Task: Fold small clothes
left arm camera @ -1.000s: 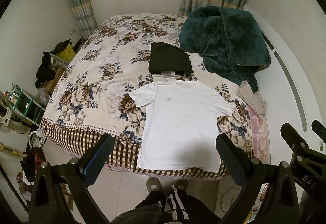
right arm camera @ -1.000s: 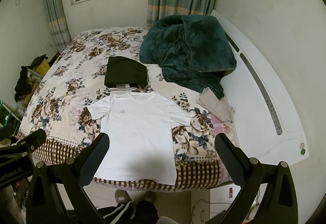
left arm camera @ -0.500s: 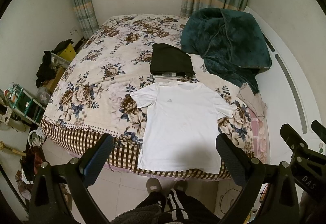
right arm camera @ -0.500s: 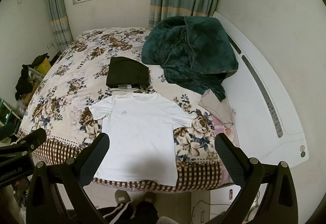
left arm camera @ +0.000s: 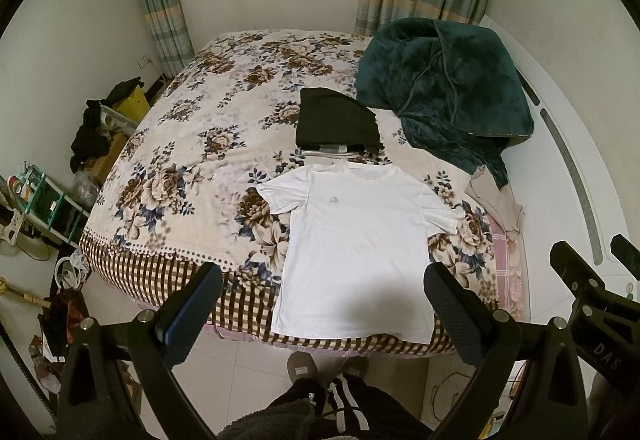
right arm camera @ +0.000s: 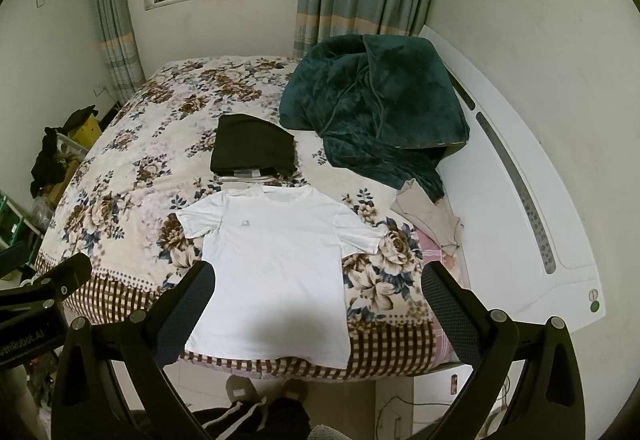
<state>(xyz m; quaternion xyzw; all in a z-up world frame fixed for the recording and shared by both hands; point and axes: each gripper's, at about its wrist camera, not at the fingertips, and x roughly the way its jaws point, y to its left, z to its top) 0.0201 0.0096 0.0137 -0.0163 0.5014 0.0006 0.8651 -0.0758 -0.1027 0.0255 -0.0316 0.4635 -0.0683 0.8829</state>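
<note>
A white T-shirt (left arm camera: pixel 356 240) lies flat, front up, on the near edge of the floral bed (left arm camera: pixel 192 167); it also shows in the right wrist view (right arm camera: pixel 276 264). A folded black garment (left arm camera: pixel 336 121) sits on a small pile just beyond its collar, seen too in the right wrist view (right arm camera: pixel 252 151). My left gripper (left arm camera: pixel 320 304) is open and empty, held above the floor short of the shirt's hem. My right gripper (right arm camera: pixel 318 304) is open and empty, at a like distance.
A dark green blanket (left arm camera: pixel 444 87) is heaped at the bed's far right. A beige cloth (left arm camera: pixel 496 199) lies by the white headboard (left arm camera: pixel 560 167). Boxes, clothes and a shelf (left arm camera: pixel 44 199) crowd the floor at left. The person's feet (left arm camera: pixel 304 364) stand at the bed's edge.
Both grippers have drifted slightly, so the view has shifted a little. The clothes have not moved.
</note>
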